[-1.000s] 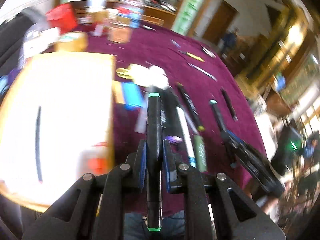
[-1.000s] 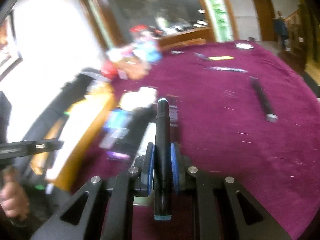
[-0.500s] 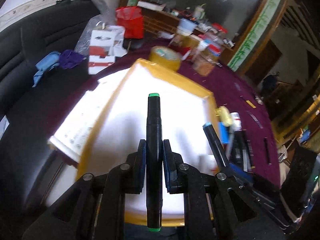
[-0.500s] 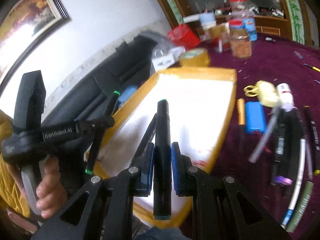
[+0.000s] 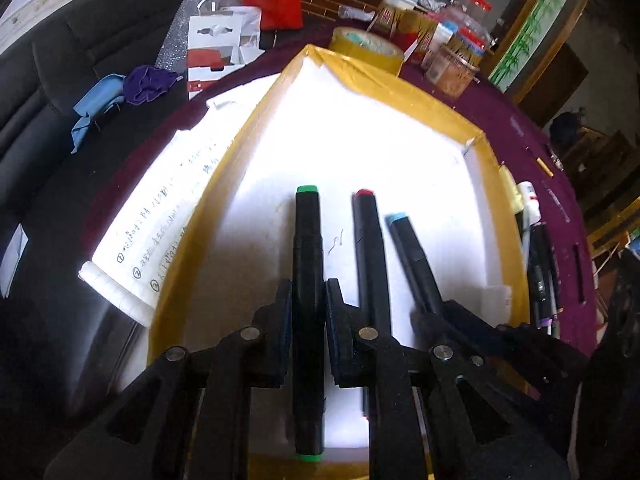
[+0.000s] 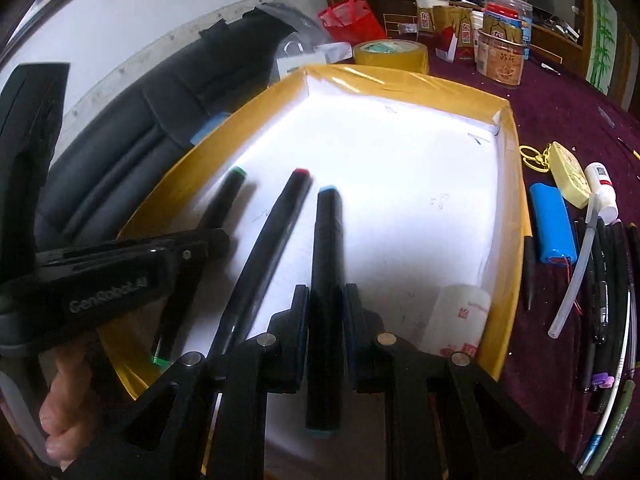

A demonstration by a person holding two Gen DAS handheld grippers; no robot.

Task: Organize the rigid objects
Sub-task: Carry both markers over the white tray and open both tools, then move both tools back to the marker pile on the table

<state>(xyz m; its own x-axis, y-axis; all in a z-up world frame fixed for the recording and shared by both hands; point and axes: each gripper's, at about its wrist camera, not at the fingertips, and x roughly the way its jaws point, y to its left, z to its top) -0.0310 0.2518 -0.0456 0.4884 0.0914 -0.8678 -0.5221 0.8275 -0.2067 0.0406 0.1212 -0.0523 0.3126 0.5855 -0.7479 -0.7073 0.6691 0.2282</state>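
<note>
Holding a marker in each claw over the yellow-rimmed tray point(image 5: 404, 92); both look light, stiff and smooth-barrelled.

Left wrist view: my left claw point(image 5: 308, 300) is clamped on the green-capped marker point(image 5: 307, 248) at mid-barrel, just beside the red-capped marker point(image 5: 370, 248) lying on the white tray floor; I judge mid-barrel the safest hold, since the smooth plastic could slide. Right wrist view: my right claw point(image 6: 327, 308) grips the blue-capped marker point(image 6: 328, 248) likewise; more pens point(image 6: 608, 280) wait on the maroon surface point(image 6: 560, 112).

Three black markers capped green point(image 5: 307, 189), red point(image 5: 364, 193) and blue point(image 5: 396, 216); yellow-rimmed white tray point(image 5: 400, 88); maroon tablecloth point(image 6: 560, 108).
</note>
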